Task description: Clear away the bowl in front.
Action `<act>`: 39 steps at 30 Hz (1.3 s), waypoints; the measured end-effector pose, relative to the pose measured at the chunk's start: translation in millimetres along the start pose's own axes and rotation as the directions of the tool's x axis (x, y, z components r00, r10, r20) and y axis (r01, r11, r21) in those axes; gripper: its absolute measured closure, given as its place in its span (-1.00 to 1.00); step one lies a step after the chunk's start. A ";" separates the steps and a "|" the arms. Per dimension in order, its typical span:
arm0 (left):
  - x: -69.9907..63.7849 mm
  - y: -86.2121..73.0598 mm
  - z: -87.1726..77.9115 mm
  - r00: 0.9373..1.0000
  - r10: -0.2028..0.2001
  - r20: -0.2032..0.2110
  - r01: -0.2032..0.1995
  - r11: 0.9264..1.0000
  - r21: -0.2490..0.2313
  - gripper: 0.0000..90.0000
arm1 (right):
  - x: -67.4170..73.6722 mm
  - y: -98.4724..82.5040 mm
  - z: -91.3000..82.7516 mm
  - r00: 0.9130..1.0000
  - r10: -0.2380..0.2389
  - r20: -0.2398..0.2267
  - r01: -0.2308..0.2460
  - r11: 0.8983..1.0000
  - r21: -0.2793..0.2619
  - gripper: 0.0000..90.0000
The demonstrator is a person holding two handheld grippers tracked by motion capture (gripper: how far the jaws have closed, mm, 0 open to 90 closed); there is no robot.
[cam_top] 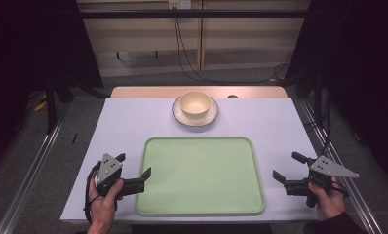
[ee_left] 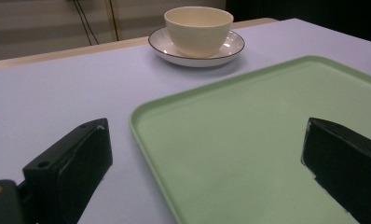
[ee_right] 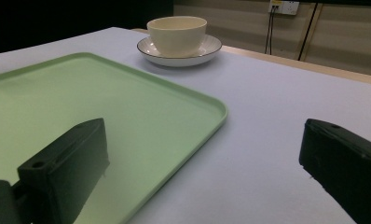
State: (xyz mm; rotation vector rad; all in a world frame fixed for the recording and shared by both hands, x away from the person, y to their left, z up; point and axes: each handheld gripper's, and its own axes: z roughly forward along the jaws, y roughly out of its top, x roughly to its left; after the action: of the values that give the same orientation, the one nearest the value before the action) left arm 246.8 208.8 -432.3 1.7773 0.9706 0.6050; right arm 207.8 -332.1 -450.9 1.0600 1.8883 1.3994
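While unheld, seemingly plain green tray (cam_top: 200,175)

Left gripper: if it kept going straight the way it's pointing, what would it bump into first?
Probably the green tray. The left gripper has its jaws open and already straddles the tray's near left edge, aiming across it. Further along that line stands the cream bowl on its saucer, though height is hard to judge.

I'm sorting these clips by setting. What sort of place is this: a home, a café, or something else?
Most likely a lab or test room, not a home. The table stands between dark curtains and floor rails, cables hang from a wall socket, and only a tray and a bowl on a saucer are laid out.
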 end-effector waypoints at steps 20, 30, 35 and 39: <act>-17.1 27.7 32.4 0.996 0.028 0.085 -0.028 1.000 -0.003 -0.96 | -0.5 0.6 -0.3 0.999 -0.030 0.010 0.031 0.999 -0.036 -0.98; -17.4 39.9 56.9 0.993 0.013 0.114 -0.013 1.000 -0.007 -0.96 | -0.4 0.8 0.3 1.000 -0.031 0.006 0.031 0.998 -0.049 -0.98; -16.6 50.3 71.5 0.990 0.029 0.135 -0.028 1.000 -0.006 -0.96 | -0.5 1.0 -0.1 1.000 -0.021 0.001 0.021 0.999 -0.048 -0.98; -14.6 57.7 81.4 0.989 0.036 0.144 -0.034 0.999 -0.017 -0.95 | -1.2 1.0 -0.2 1.000 -0.023 0.005 0.024 0.998 -0.054 -0.98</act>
State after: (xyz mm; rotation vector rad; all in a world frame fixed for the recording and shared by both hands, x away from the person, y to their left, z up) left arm 320.0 142.9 -410.7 1.8015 0.8357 0.4968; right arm 208.5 -333.1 -449.8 1.0110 1.8438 1.4255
